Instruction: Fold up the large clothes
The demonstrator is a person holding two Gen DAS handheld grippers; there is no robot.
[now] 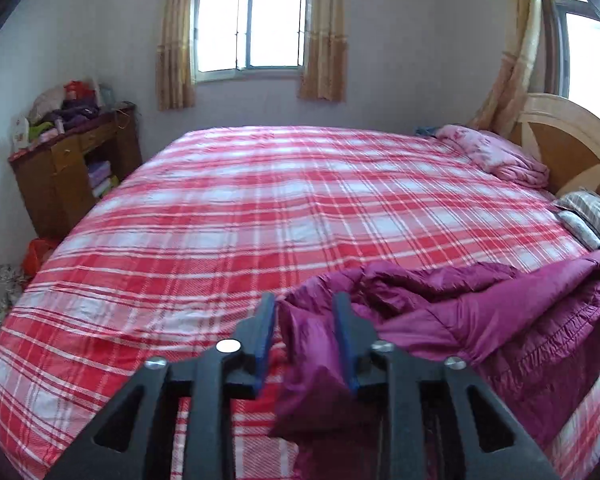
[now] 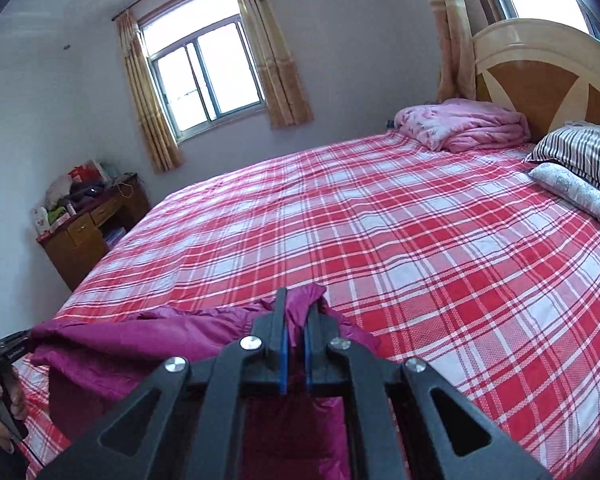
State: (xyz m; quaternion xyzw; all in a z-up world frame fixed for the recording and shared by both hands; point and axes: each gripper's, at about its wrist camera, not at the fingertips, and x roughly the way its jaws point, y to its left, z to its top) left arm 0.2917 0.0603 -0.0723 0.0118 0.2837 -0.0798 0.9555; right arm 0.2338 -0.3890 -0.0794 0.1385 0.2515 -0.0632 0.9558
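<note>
A large magenta padded garment (image 1: pixel 480 312) lies bunched at the near edge of the bed. My left gripper (image 1: pixel 305 308) has a fold of it between its blue-padded fingers, jaws partly closed on the cloth. In the right wrist view the same garment (image 2: pixel 140 344) stretches to the left, and my right gripper (image 2: pixel 296 312) is shut on its edge, a tuft of cloth sticking up between the fingers. The garment hangs off the bed edge between the two grippers.
The bed has a red and white plaid sheet (image 1: pixel 260 208). A folded pink quilt (image 2: pixel 464 124), a striped pillow (image 2: pixel 584 152) and a wooden headboard (image 2: pixel 540 64) are at the right. A cluttered wooden desk (image 1: pixel 72 160) stands by the left wall.
</note>
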